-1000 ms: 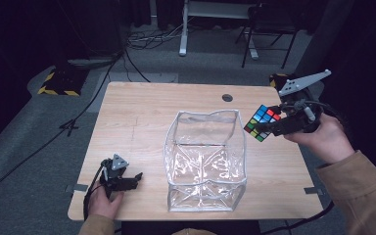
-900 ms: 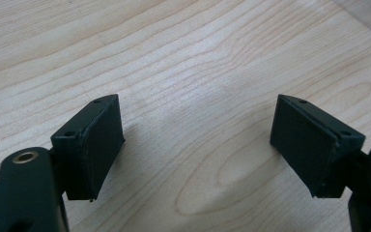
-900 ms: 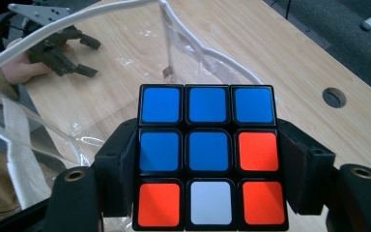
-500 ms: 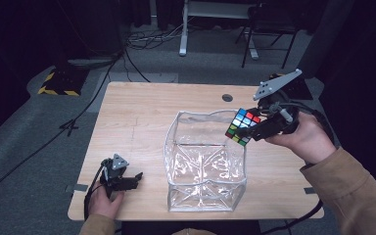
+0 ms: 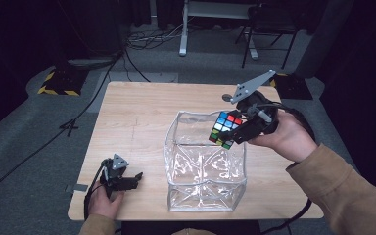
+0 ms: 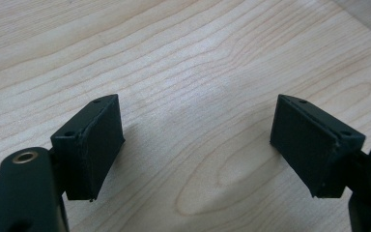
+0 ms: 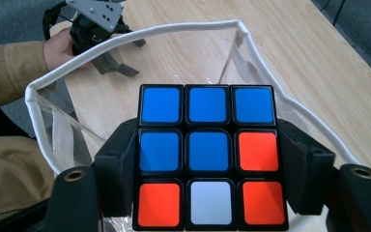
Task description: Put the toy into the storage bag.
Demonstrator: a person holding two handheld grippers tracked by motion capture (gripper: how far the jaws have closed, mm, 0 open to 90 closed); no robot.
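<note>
A scrambled colour cube (image 5: 226, 129) hangs above the far right corner of a clear plastic bag (image 5: 203, 169) with a white rim, standing open on the wooden table (image 5: 137, 117). My right gripper (image 5: 235, 132) is shut on the cube; in the right gripper view the cube (image 7: 207, 154) shows mostly blue and red squares between the two black jaws, over the bag's rim (image 7: 125, 38). My left gripper (image 5: 133, 178) rests open on the table near the front left edge, held in a hand. In the left gripper view its jaws stand wide apart over bare wood (image 6: 193, 96).
A small dark round mark (image 5: 226, 97) sits on the table behind the bag. A desk frame (image 5: 186, 29), a chair and cables stand on the grey floor beyond the table. A yellow-black striped block (image 5: 56, 81) lies on the floor at left.
My right gripper has carried the cube leftward from the table's right edge to above the bag's far right corner. The left gripper has stayed in place.
</note>
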